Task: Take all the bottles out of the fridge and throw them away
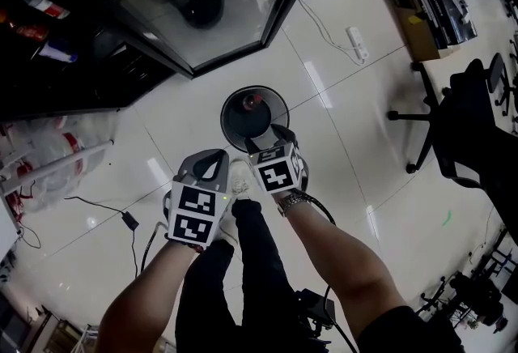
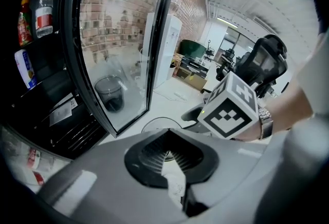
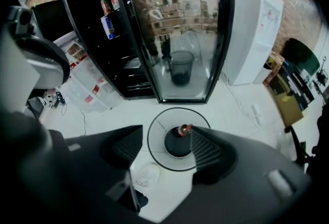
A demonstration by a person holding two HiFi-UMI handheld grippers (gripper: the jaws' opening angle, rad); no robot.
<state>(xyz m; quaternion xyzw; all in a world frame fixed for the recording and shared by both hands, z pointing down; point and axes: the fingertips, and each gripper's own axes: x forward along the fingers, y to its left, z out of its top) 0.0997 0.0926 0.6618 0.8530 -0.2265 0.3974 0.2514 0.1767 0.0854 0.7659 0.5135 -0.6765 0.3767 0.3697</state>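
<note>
Left claw (image 1: 215, 157): closed and empty. The left gripper view (image 2: 166, 141) shows its ribbed pads meeting at the tips, with only floor showing behind them.
Right claw (image 1: 279, 133): open and holding nothing. The right gripper view (image 3: 167, 133) shows its pads well apart, framing what lies below.
Bin (image 1: 225, 118): a round wire bin on the white floor, just ahead of the person's feet, with both claws above its near side. The right gripper view looks straight down into it (image 3: 149, 141). The left gripper view catches only a pale arc of its rim (image 2: 154, 123).
Bottle in bin (image 1: 252, 106): a dark bottle with a red cap lying inside the bin, touching neither claw. The right gripper view shows it clearly (image 3: 178, 145); it cannot be made out in the left gripper view.
Fridge (image 1: 73, 68): a dark cabinet to the left, with its glass door (image 1: 218, 11) swung open.
Shelf bottles (image 2: 44, 12): several stand on the upper shelves. The left gripper view shows them best, the right gripper view shows them small (image 3: 106, 2), and in the head view they are only bright streaks (image 1: 42, 5).
Water dispenser (image 3: 257, 28): white, beside the door; it shows in both gripper views but not in the head view.
Office chair (image 1: 461, 125): black, off to the right; it is seen whole only in the head view.
Shoe (image 1: 239, 177): white, between the two claws.
</note>
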